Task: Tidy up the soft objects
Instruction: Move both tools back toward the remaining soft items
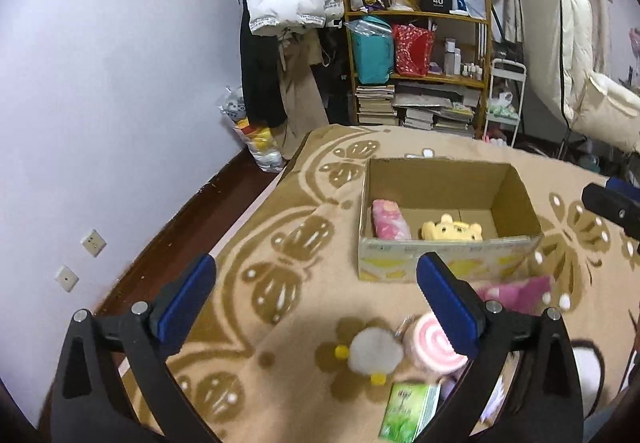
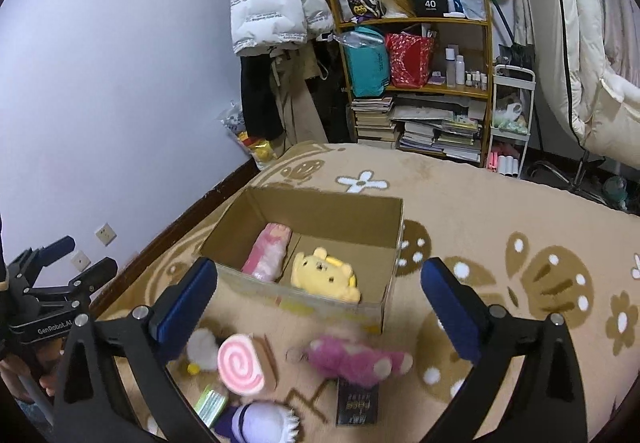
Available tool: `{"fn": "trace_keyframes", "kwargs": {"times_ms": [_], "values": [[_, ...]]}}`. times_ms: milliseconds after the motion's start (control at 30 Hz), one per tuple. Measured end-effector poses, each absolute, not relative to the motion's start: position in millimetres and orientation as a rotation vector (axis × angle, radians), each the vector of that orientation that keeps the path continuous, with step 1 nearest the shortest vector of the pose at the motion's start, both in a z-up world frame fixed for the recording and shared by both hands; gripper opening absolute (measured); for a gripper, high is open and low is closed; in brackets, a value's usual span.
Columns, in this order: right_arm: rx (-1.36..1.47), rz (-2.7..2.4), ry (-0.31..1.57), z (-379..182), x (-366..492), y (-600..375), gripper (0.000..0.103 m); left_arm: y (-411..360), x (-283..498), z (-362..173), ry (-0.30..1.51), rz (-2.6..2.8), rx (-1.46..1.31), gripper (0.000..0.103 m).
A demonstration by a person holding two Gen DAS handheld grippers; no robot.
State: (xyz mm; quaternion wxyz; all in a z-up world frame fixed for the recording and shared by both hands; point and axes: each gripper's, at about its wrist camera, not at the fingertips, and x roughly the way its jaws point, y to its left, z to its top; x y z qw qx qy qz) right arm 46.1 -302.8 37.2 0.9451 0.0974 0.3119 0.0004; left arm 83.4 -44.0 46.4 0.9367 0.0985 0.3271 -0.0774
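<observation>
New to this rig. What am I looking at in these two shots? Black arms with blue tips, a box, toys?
There is no robot here: a person holds a two-finger claw in each hand, and each carries a fisheye camera looking out along its fingers. One picture is from the left claw, the other from the right claw. The blue tips are the finger pads. Both claws are open and hold nothing.

Below is a bed under a tan patterned blanket. On it stands an open cardboard box holding a yellow plush and a pink roll. In front of the box, loose on the blanket, lie a pink swirl cushion, a white pom-pom and a pink spotted plush.
</observation>
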Motion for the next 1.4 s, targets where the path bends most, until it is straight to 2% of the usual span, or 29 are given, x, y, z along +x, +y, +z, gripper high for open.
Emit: {"fn": "trace_keyframes", "kwargs": {"times_ms": [433, 767, 1300, 1400], "values": [[0.217, 0.017, 0.641, 42.4, -16.4, -264.6, 0.103, -26.0, 22.4, 45.0, 0.654, -0.143, 0.218, 0.1], [0.348, 0.015, 0.714, -6.2, -30.7, -274.9, 0.103, -24.9, 20.5, 8.2, 0.721, -0.173, 0.181, 0.1], [0.388, 0.006, 0.918, -80.7, -1.7, -268.2, 0.103, -45.9, 31.6, -49.4, 0.888, -0.208, 0.262, 0.1], [0.463, 0.053, 0.949, -99.5, 5.1, -271.9, 0.103, -50.5, 29.4, -58.4, 0.902, -0.218, 0.282, 0.1]]}}
